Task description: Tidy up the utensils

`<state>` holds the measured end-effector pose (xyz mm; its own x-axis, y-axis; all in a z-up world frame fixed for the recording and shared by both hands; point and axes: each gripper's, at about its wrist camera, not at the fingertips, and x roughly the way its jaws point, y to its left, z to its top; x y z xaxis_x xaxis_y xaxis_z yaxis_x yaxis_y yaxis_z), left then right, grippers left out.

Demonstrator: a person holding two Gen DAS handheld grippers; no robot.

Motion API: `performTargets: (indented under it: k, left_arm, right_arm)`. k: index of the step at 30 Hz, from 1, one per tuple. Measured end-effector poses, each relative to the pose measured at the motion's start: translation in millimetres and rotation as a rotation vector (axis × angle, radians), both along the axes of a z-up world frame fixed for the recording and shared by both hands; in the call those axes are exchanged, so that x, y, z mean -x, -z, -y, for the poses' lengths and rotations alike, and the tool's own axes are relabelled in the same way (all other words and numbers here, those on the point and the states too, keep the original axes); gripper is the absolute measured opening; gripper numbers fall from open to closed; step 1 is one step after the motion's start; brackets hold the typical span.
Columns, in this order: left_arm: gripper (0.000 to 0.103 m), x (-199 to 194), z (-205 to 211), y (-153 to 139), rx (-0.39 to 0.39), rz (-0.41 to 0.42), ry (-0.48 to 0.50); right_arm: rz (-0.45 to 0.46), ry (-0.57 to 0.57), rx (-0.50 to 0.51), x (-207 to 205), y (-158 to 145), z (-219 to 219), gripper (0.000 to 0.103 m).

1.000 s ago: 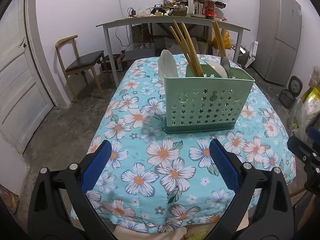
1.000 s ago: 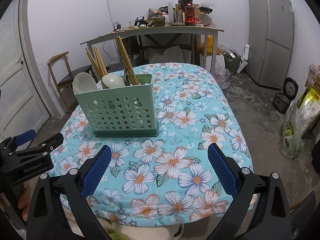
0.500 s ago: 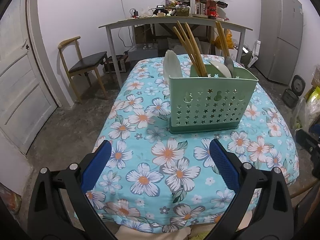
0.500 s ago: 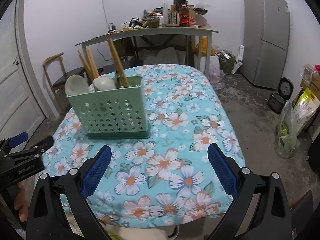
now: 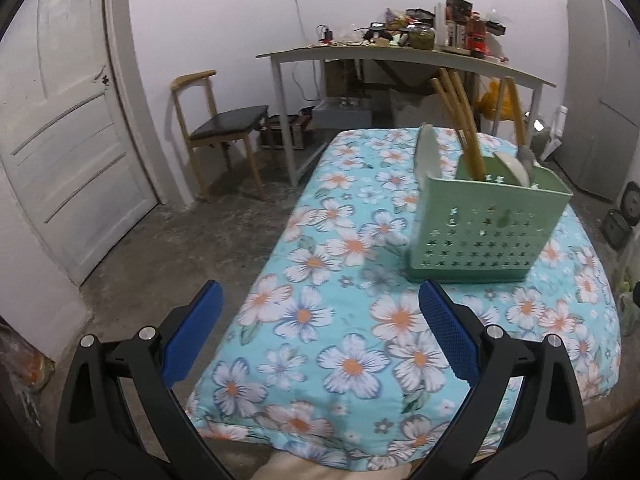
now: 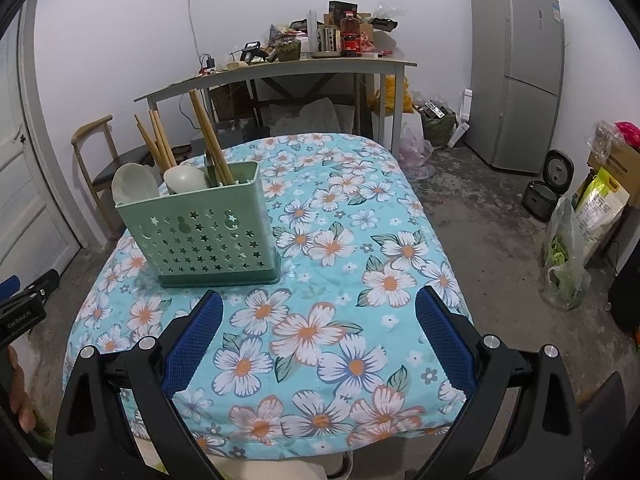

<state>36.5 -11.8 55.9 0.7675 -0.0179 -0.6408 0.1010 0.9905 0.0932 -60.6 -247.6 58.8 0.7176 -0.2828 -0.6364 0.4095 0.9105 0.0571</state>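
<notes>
Left wrist: left gripper (image 5: 320,334) gapes empty; the caddy (image 5: 486,228) stands on the table (image 5: 320,272) at one o'clock, chopsticks (image 5: 460,120) upright.

Right wrist: right gripper (image 6: 318,338) spread, empty; caddy at eleven o'clock, seemingly nearer.

This is a modest home room used for eating and storage. Beside the floral-clothed tabletop (image 6: 328,240) stand a grey refrigerator (image 6: 516,72), a rice cooker (image 6: 546,192) on bare concrete floor, a wooden chair (image 5: 216,128), a panelled door (image 5: 68,152) and a cluttered desk (image 6: 304,66) behind.
</notes>
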Motion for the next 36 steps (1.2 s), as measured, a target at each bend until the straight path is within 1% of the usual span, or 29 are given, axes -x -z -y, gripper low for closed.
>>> performTargets:
  k: [5,9,13,19,28,36]
  left_arm:
    - [0.095,-2.4,-7.4,4.1,-0.024,-0.023,-0.019]
    - [0.095,-3.8,-11.3,5.9,-0.018,-0.034,-0.034]
    - [0.095,-4.6,-10.5,7.1,-0.018,-0.042,-0.027]
    - [0.095,-4.6,-6.9,7.7,-0.031,-0.042,-0.004]
    - [0.095,-4.8,-9.4,5.4,-0.007,-0.025,-0.013]
    - [0.095,-5.3,-10.3,5.2,-0.007,-0.027,-0.012]
  right_arm:
    - [-0.003,-0.013,-0.001,-4.8,1.7,-2.7,0.094]
    - [-0.009,-0.022,-0.002,-7.5,3.1,-4.0,0.094]
    - [-0.011,-0.025,-0.003,-9.7,3.8,-4.9,0.094]
    - [-0.015,-0.028,-0.003,-12.5,4.4,-5.3,0.094]
    - [-0.013,-0.029,-0.001,-13.0,3.4,-5.9,0.094]
    - [-0.012,-0.029,0.000,-13.2,3.2,-6.2,0.094]
